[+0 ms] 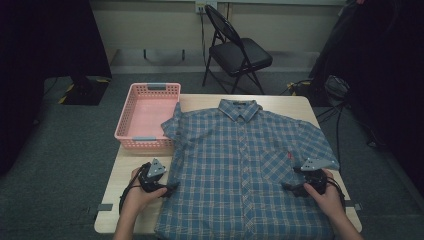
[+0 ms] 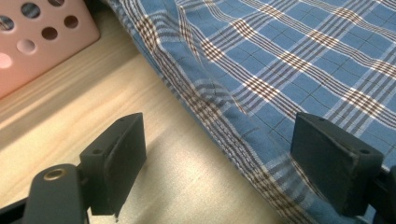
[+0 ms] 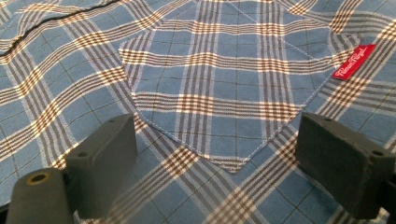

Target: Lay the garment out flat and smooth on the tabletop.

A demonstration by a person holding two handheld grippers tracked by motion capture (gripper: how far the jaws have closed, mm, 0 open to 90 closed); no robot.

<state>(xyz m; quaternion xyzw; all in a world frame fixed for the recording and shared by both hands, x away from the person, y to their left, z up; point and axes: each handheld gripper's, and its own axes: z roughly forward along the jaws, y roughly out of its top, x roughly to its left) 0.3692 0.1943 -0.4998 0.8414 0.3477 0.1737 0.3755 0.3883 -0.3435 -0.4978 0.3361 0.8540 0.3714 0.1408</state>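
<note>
Your shirt [image 1: 245, 170] lies flat and face up across the bench [image 1: 129, 200], collar away from you and hem hanging just over the near edge. Your left gripper [image 1: 167, 187] straddles the shirt's side seam with fingers [image 2: 116, 154] spread wide and holding nothing; pinch too shallow and you catch one layer, so the back stays behind. Your right gripper [image 1: 292, 187], also released, hovers over the chest pocket [image 3: 210, 102]; closing there may bunch the front. The basket [image 1: 147, 115] sits close to the left sleeve, perhaps touching it, so a fold that way could snag. The bench is bare only at your left.
</note>
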